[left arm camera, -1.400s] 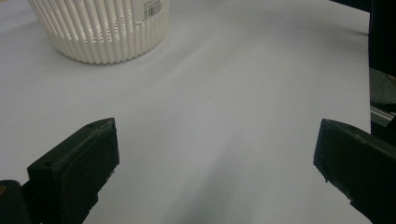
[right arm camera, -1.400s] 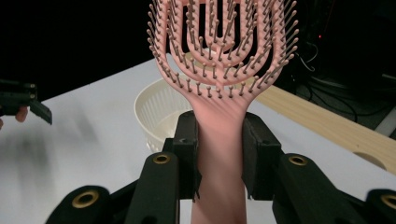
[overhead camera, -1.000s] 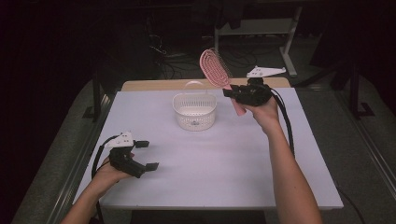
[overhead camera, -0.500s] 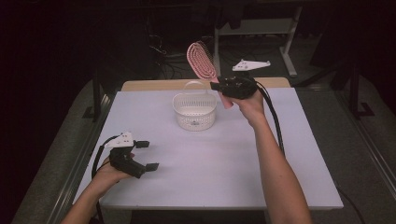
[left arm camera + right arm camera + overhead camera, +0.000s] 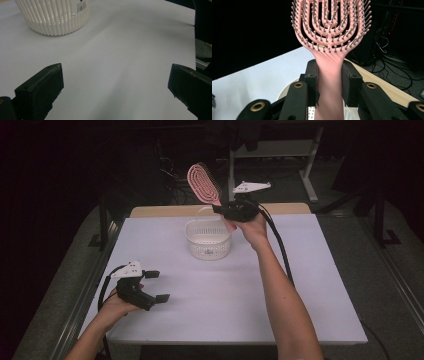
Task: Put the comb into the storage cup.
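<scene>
Up near the top centre, the right gripper (image 5: 220,209) clamped the pink hairbrush (image 5: 203,183) by its handle, just above the white basket (image 5: 208,239). Lower left, the left gripper (image 5: 157,286) rested on the bench (image 5: 300,285), jaws wide and empty.

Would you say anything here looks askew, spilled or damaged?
Nothing stands out. The pink hairbrush looks whole, clamped by its handle in the right gripper above the white basket, which stands upright on the table. The left gripper rests open. Nothing is spilled.
</scene>
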`<state>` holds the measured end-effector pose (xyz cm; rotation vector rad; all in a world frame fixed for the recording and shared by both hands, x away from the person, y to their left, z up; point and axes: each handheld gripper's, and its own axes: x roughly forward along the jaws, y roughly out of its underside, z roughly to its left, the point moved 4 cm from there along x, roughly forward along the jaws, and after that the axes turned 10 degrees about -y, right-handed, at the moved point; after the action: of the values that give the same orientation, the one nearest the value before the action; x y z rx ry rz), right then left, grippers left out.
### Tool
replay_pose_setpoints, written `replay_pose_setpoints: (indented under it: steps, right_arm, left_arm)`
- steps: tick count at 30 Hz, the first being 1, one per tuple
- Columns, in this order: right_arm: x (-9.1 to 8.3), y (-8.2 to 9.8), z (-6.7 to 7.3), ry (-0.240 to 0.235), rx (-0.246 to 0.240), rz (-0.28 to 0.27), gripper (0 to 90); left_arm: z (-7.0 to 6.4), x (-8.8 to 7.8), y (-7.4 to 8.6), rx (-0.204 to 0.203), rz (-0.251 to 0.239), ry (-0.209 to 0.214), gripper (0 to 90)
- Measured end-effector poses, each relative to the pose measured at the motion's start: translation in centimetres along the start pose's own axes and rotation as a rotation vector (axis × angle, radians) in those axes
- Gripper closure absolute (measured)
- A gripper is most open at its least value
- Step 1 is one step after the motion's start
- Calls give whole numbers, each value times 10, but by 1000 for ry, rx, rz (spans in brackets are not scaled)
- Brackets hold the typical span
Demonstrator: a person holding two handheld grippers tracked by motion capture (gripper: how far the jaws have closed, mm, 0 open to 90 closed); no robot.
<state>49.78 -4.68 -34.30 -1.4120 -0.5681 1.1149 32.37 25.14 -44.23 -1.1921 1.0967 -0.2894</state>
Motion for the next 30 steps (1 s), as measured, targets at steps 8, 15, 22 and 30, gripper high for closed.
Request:
replay_pose_setpoints:
  steps: [8, 15, 22, 30]
  right_arm:
    - [23, 6, -3, 5, -5, 30, 687]
    - [39, 11, -2, -9, -39, 71, 687]
    - [47, 17, -1, -27, -53, 85, 686]
    - [55, 23, 3, -48, -66, 121, 687]
  left_arm:
    - [1, -1, 0, -3, -4, 0, 1]
    - [2, -2, 0, -1, -4, -2, 1]
    - [2, -2, 0, 1, -4, -2, 0]
    - [1, -2, 0, 1, -5, -2, 1]
